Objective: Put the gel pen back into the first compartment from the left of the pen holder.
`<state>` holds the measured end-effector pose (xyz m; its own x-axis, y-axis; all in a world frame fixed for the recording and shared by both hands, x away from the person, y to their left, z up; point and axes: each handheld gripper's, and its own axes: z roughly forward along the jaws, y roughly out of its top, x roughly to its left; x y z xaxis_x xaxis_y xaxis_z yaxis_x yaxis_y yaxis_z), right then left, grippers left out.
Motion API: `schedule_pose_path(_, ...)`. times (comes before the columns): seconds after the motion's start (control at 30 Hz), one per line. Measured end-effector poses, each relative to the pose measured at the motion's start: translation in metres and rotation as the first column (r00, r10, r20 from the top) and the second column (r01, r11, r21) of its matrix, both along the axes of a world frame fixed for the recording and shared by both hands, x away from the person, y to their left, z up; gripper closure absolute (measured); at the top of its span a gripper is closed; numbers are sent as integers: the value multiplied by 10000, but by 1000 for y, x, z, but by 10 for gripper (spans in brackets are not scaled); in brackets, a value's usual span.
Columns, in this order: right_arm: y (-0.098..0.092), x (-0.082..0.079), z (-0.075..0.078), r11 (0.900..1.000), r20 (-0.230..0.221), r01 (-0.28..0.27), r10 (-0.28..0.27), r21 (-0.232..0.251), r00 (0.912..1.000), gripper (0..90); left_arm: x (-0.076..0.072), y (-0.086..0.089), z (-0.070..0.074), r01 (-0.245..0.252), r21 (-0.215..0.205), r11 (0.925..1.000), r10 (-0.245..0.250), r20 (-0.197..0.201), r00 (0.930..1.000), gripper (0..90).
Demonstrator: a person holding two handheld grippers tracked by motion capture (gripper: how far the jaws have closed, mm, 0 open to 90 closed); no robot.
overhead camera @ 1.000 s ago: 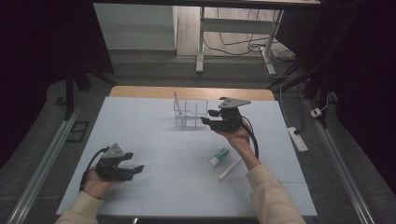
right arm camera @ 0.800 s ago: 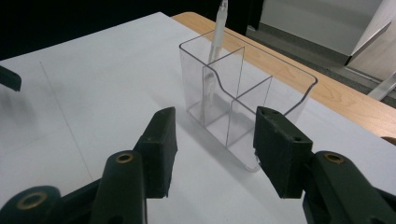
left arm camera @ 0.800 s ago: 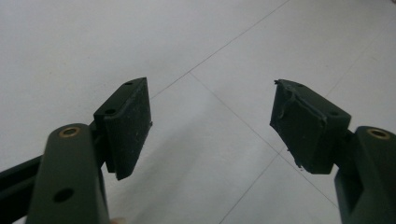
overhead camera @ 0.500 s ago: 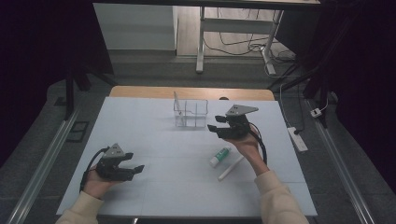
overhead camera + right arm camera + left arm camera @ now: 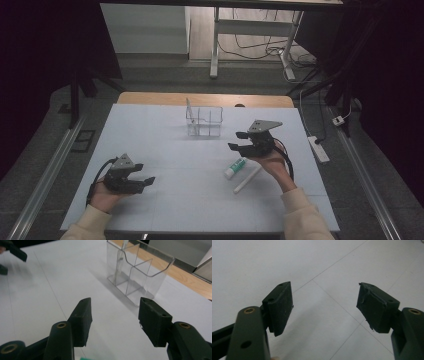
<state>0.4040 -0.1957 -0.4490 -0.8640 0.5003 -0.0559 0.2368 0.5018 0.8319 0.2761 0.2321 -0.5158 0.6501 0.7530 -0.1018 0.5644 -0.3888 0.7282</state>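
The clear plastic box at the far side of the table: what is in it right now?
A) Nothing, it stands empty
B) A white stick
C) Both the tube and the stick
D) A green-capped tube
A: the clear plastic box shows bare compartments in the right gripper view, while the green-capped tube and the white stick lie on the table beside it.

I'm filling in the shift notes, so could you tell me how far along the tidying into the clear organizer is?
Done: nothing visibly in the clear organizer. In hand: the right gripper, jaws just opening with nothing between them, hovers above the toothpaste tube and white stick; the left gripper rests open. Left: probably moving both items into the organizer.
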Motion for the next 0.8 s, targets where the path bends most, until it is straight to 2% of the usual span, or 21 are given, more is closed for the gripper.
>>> schedule_pose_path(0.1, -5, -2, 1, 10000, -6, -73, 73, 2, 10000, 419, 1, 0, 0, -42, -112, 9999, 42, 11, 10000, 289)
schedule_pose_path(0.4, -21, -12, 6, 9969, 50, -622, 625, -472, 9980, 411, -1, -1, 0, 19, -128, 9999, -19, -14, 10000, 287)
schedule_pose_path(0.63, -32, -17, 6, 9922, -114, -938, 932, -820, 9956, 412, -1, 0, -1, 11, -57, 10000, -11, -26, 10000, 287)
schedule_pose_path(0.8, -37, -19, 6, 9889, -182, -1181, 1169, -902, 9930, 408, -1, 0, -1, 18, -36, 10000, -18, -23, 10000, 287)
